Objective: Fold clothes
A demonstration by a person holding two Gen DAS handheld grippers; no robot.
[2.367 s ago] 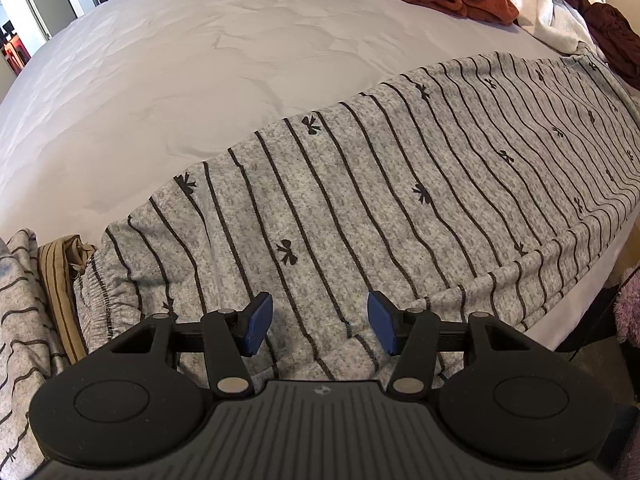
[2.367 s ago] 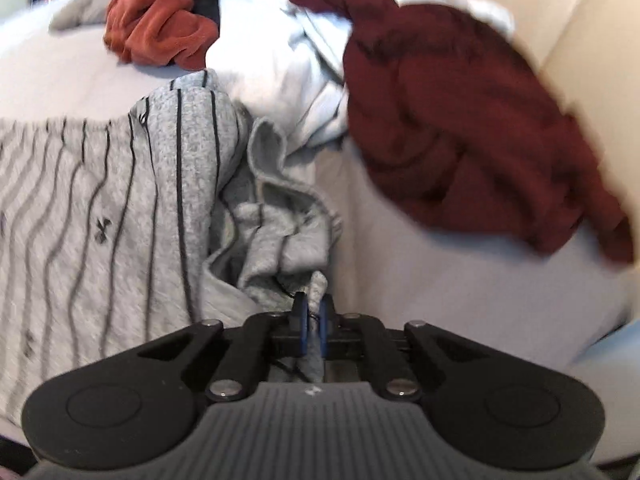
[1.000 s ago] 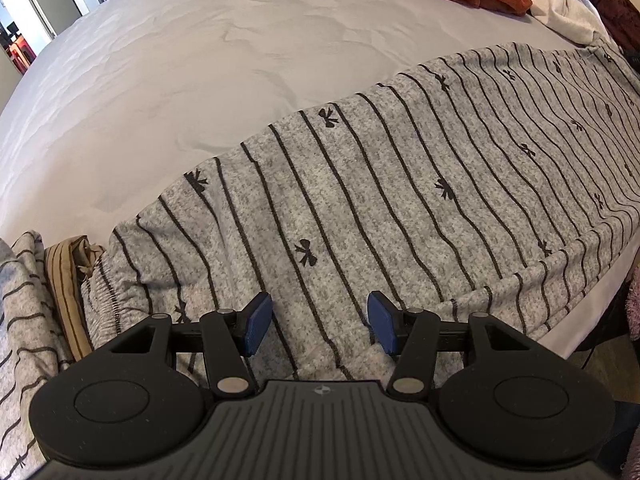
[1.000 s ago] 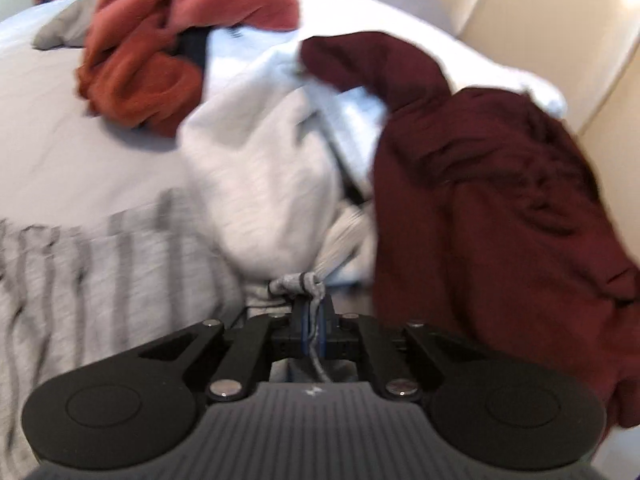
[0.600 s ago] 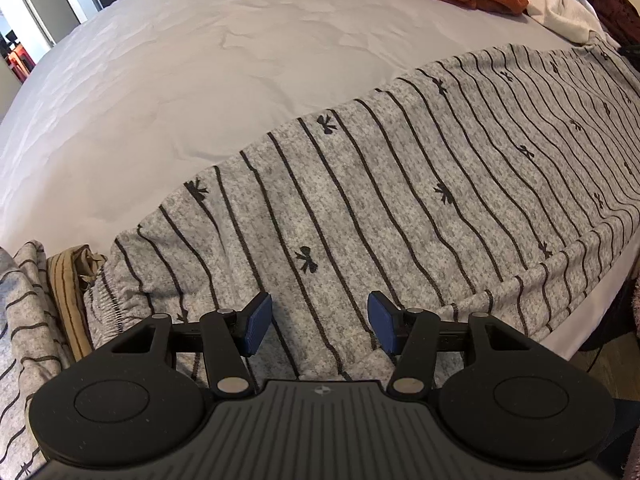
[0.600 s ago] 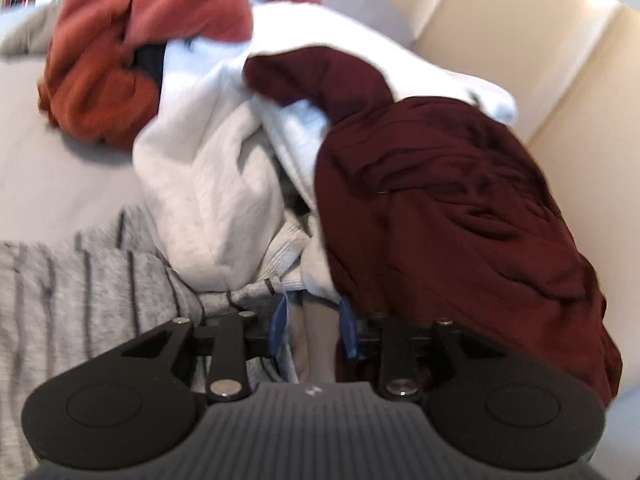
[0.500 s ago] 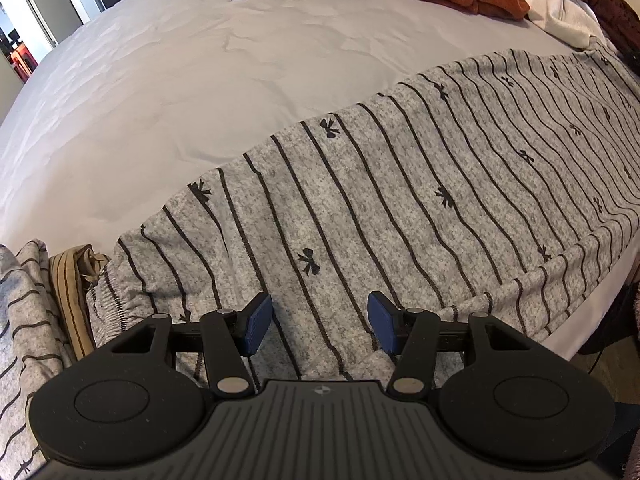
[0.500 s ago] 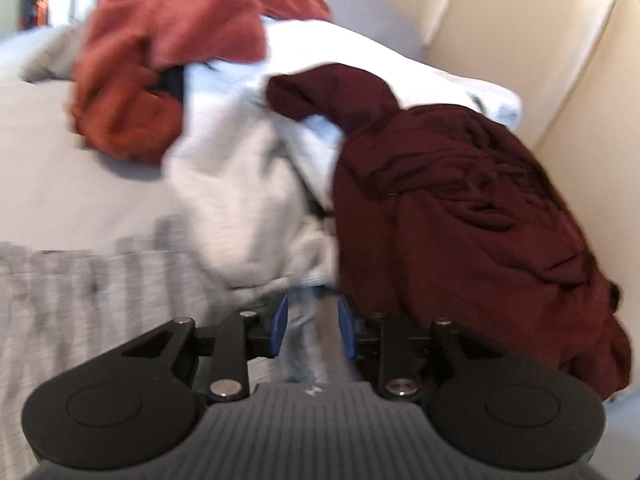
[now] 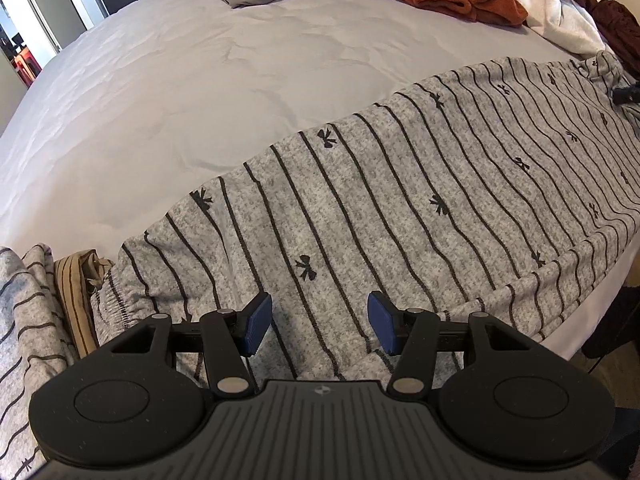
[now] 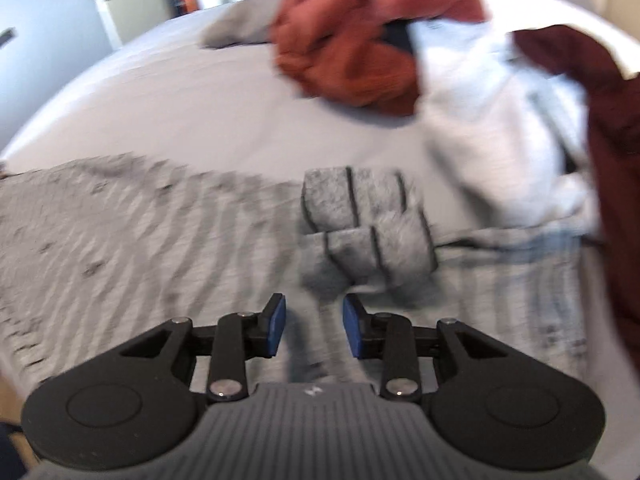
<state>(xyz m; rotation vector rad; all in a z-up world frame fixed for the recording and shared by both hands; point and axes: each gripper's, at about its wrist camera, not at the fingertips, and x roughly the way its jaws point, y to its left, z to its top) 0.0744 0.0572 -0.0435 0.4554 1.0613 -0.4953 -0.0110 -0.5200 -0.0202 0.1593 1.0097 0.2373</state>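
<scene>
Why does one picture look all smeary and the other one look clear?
Right wrist view: the striped pants and orange clothes are smeared by motion blur, though the tongs look sharp. Left wrist view: the pants' stripes and bows are crisp, only bent by the fisheye.

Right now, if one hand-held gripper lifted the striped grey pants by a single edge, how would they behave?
The striped grey pants would probably sag and drape rather than hold shape: the soft knit already follows the bed and spills over its edge. They are long, so a single pinch would likely leave most of the fabric trailing. The fuzzy texture suggests little slipping.
</scene>
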